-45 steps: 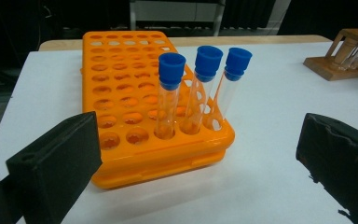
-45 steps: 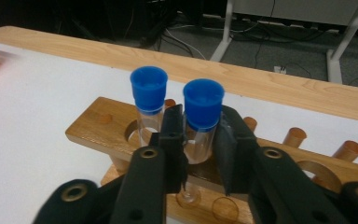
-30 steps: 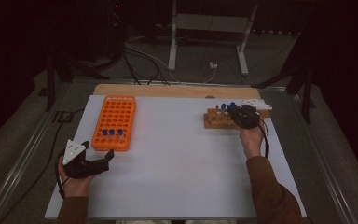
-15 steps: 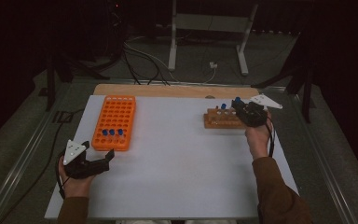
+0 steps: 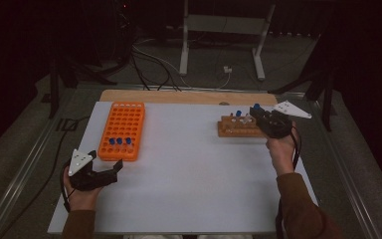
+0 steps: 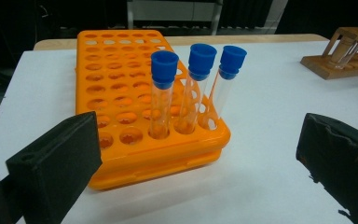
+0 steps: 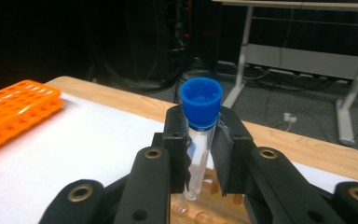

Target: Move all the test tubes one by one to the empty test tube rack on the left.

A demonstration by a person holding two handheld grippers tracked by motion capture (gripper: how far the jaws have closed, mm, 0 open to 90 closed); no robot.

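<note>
Tube (image 7: 199, 140), blue-capped | held upright just under its cap by right gripper (image 7: 200, 154), jaws closed on it, above wooden rack (image 5: 238, 127) | left gripper (image 6: 191, 158) idle, jaws wide open, near orange rack (image 6: 135, 102) | advice: lift straight, keep vertical.

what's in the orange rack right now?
Three clear tubes with blue caps stand side by side in the orange rack, in its row nearest the left gripper. The other holes look empty. The tube bottoms are hidden inside the rack.
</note>
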